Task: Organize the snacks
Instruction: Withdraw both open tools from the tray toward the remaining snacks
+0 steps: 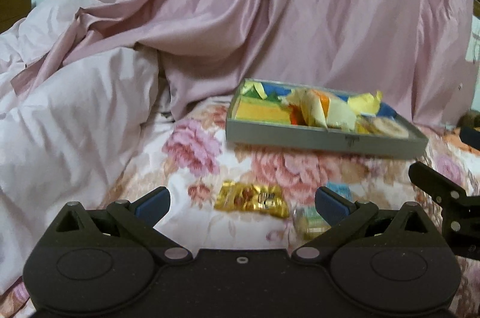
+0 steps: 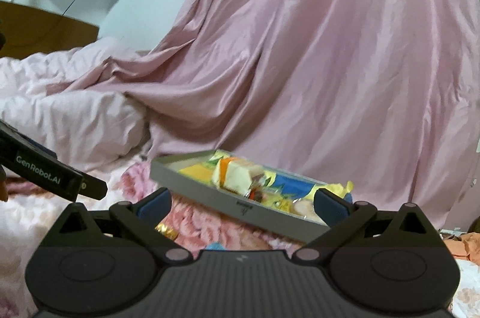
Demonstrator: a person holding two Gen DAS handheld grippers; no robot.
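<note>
A grey box [image 1: 324,139] packed with yellow, orange and blue snack packets lies on the floral bedspread. Nearer to me lies a gold snack packet [image 1: 250,199], with a small blue-green packet [image 1: 312,220] to its right. My left gripper [image 1: 242,202] is open, its jaws spread wide on either side of the gold packet and touching nothing. In the right wrist view the same grey box [image 2: 210,195] sits just ahead. My right gripper [image 2: 242,202] is open and holds nothing. A corner of the gold packet [image 2: 166,229] shows by its left finger.
Pink curtain fabric [image 1: 300,17] hangs behind the box. A pale pink duvet [image 1: 75,113] is heaped on the left. The other gripper's black body [image 1: 444,198] enters at the right edge, and in the right wrist view the other gripper's black body [image 2: 51,177] enters at the left.
</note>
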